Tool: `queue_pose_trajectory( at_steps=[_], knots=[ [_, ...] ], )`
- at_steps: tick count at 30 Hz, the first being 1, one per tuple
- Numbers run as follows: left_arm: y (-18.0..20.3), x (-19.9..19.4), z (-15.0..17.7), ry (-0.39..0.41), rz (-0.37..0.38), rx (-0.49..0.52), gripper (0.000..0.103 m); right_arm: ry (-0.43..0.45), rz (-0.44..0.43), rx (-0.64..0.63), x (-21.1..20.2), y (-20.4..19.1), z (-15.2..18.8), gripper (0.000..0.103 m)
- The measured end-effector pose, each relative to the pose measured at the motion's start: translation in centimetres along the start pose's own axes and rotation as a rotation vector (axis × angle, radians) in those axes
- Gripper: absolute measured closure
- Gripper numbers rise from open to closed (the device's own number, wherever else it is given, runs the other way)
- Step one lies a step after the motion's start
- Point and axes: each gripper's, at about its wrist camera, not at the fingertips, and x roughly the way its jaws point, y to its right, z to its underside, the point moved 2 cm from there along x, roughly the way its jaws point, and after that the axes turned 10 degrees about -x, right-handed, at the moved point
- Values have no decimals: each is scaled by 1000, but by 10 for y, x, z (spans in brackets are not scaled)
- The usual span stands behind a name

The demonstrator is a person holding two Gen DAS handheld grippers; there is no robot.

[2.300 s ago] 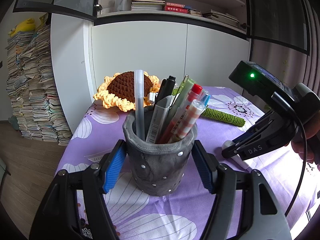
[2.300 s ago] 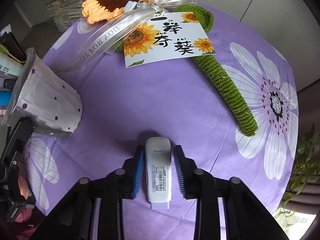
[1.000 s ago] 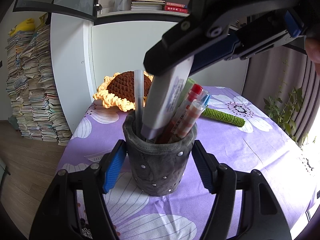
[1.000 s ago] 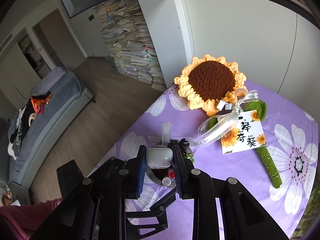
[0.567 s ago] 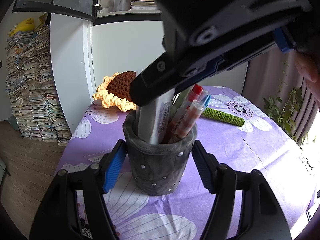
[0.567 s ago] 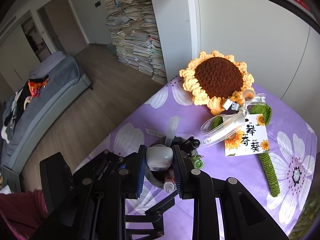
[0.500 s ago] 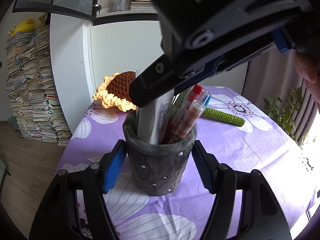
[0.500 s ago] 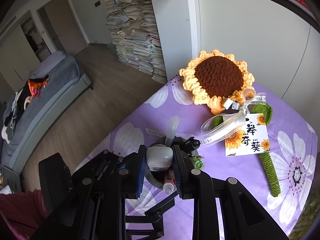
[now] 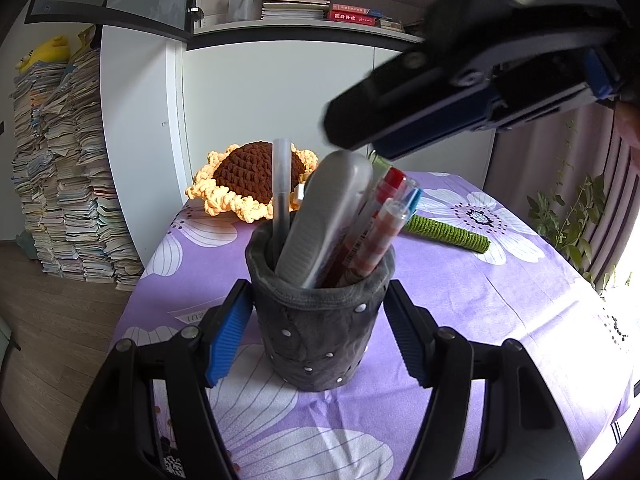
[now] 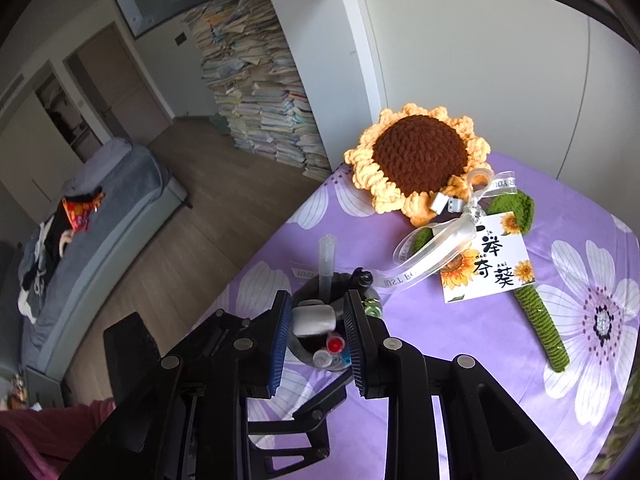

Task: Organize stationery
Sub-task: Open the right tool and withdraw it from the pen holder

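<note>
A grey felt pen holder (image 9: 320,328) stands on the purple flowered tablecloth (image 9: 500,304). My left gripper (image 9: 316,286) is shut on it, a blue pad against each side. A white oblong case (image 9: 324,220) leans inside the holder among red-capped pens (image 9: 384,208) and a clear tube (image 9: 282,184). My right gripper (image 9: 360,144) hovers just above the case's top and is open, apart from it. From the right wrist view the case (image 10: 314,320) sits low in the holder (image 10: 304,348), beneath the right gripper (image 10: 316,294), with gaps to both pads.
A crocheted sunflower (image 10: 420,156) with a green stem (image 10: 540,320), ribbon and a printed card (image 10: 488,264) lies behind the holder. The table's left edge drops to a wooden floor (image 10: 180,220). Stacked books (image 9: 60,184) stand by a white cabinet. A plant (image 9: 568,216) is at right.
The right gripper lowered the white case into the holder, then let go and lifted off it. The case now stands in the holder alone. The left gripper kept its hold.
</note>
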Motion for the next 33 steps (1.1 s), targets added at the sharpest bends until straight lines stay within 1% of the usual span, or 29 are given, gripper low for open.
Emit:
queue_pose_trajectory(
  at_steps=[4, 8, 12, 17, 21, 24, 28, 33],
  knots=[
    [1, 0, 0, 0, -1, 1, 36, 42, 37, 52, -17, 13, 15, 75],
    [1, 0, 0, 0, -1, 1, 36, 67, 80, 142, -31, 34, 44, 75],
    [1, 0, 0, 0, -1, 1, 36, 36, 143, 244, -39, 58, 86, 75],
    [2, 0, 0, 1, -6, 6, 36, 0, 190, 383, -43, 87, 135, 75],
    [4, -1, 1, 7, -22, 19, 36, -32, 260, 428, -44, 98, 163, 75],
    [6, -2, 2, 11, -35, 28, 36, -36, 291, 415, -47, 99, 169, 75],
    [5, -3, 1, 11, -43, 26, 37, -18, 274, 401, -50, 96, 172, 75],
    [6, -2, 2, 4, -49, 29, 36, -29, 267, 395, -44, 93, 176, 75]
  ],
)
